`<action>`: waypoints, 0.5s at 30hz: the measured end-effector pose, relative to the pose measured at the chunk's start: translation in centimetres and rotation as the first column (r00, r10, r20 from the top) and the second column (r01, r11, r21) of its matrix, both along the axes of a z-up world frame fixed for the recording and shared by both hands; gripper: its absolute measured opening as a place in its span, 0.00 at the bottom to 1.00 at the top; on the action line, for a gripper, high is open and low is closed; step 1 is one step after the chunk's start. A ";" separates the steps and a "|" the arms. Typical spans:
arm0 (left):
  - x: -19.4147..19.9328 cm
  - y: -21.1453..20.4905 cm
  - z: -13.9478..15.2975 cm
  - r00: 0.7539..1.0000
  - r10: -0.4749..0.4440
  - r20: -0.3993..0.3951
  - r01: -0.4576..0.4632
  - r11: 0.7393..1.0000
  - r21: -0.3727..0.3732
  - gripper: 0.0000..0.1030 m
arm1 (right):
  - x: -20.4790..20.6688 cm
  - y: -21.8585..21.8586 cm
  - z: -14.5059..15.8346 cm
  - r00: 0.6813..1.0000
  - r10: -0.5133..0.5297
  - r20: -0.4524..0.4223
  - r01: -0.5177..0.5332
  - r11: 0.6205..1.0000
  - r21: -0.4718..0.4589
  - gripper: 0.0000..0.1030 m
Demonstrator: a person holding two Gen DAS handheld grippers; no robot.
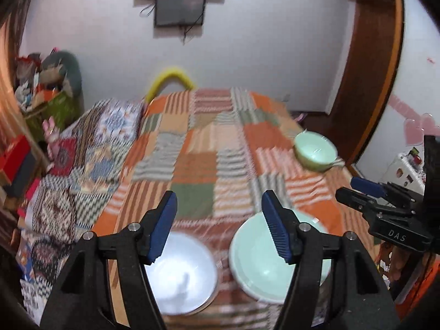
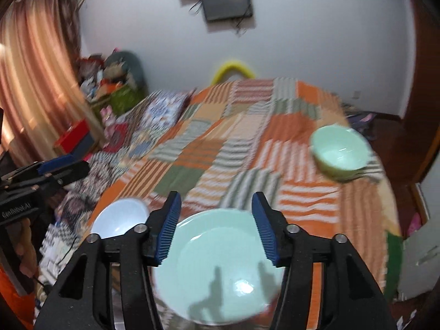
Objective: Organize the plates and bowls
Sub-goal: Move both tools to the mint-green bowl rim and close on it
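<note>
A mint green plate (image 2: pixel 220 269) lies on the patchwork bedspread (image 2: pixel 247 143) near its front edge, just below my right gripper (image 2: pixel 216 198), which is open and holds nothing. Left of it lies a white plate (image 1: pixel 181 272), under my left gripper (image 1: pixel 220 200), also open and empty. The green plate (image 1: pixel 253 261) shows beside the white one in the left wrist view, and the white plate (image 2: pixel 121 217) shows in the right wrist view. A mint green bowl (image 1: pixel 316 151) (image 2: pixel 341 151) sits far right on the bed. Each gripper sees the other: right gripper (image 1: pixel 357 189), left gripper (image 2: pixel 55 166).
The picture is motion-blurred. A yellow hoop (image 1: pixel 170 79) stands at the bed's far end. A green box of clutter (image 1: pixel 52 104) and a red box (image 1: pixel 13 156) stand left of the bed, by a curtain (image 2: pixel 33 82). A wooden door frame (image 1: pixel 371 82) rises at right.
</note>
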State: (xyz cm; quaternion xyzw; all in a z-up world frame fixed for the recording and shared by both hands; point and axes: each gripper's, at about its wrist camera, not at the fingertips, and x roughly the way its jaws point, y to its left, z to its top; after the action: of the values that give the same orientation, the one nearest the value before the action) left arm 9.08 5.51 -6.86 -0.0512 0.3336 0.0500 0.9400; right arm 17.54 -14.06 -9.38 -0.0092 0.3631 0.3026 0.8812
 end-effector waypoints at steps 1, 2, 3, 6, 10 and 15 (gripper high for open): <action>0.5 -0.8 0.5 1.000 -0.014 0.011 0.014 1.000 0.006 0.63 | 0.3 -1.1 0.4 1.000 -0.022 0.010 0.022 1.000 0.001 0.50; 1.0 -1.7 1.1 0.999 -0.029 0.025 0.029 1.000 0.009 0.63 | 0.7 -2.2 0.7 0.999 -0.044 0.019 0.044 0.999 0.001 0.50; 1.6 -2.6 1.7 0.998 -0.046 0.036 0.045 0.999 0.011 0.63 | 0.9 -2.9 0.9 0.998 -0.060 0.025 0.060 0.998 0.000 0.50; 3.3 -4.9 2.9 0.994 -0.095 0.051 0.094 0.995 0.010 0.65 | 2.0 -6.0 1.7 0.991 -0.128 0.046 0.128 0.992 0.001 0.50; 5.8 -8.3 4.2 0.987 -0.146 0.071 0.144 0.989 0.029 0.66 | 3.1 -9.3 3.0 0.980 -0.189 0.064 0.188 0.982 0.019 0.50; 10.1 -11.8 4.5 0.977 -0.205 0.066 0.205 0.979 0.005 0.66 | 4.7 -12.1 4.7 0.964 -0.244 0.101 0.244 0.970 0.018 0.51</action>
State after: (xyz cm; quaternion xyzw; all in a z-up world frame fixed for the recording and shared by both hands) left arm 19.14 -6.24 -2.31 -0.0189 0.3061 -0.0493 0.9505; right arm 22.24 -26.12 -4.68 0.0223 0.3149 0.1920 0.9292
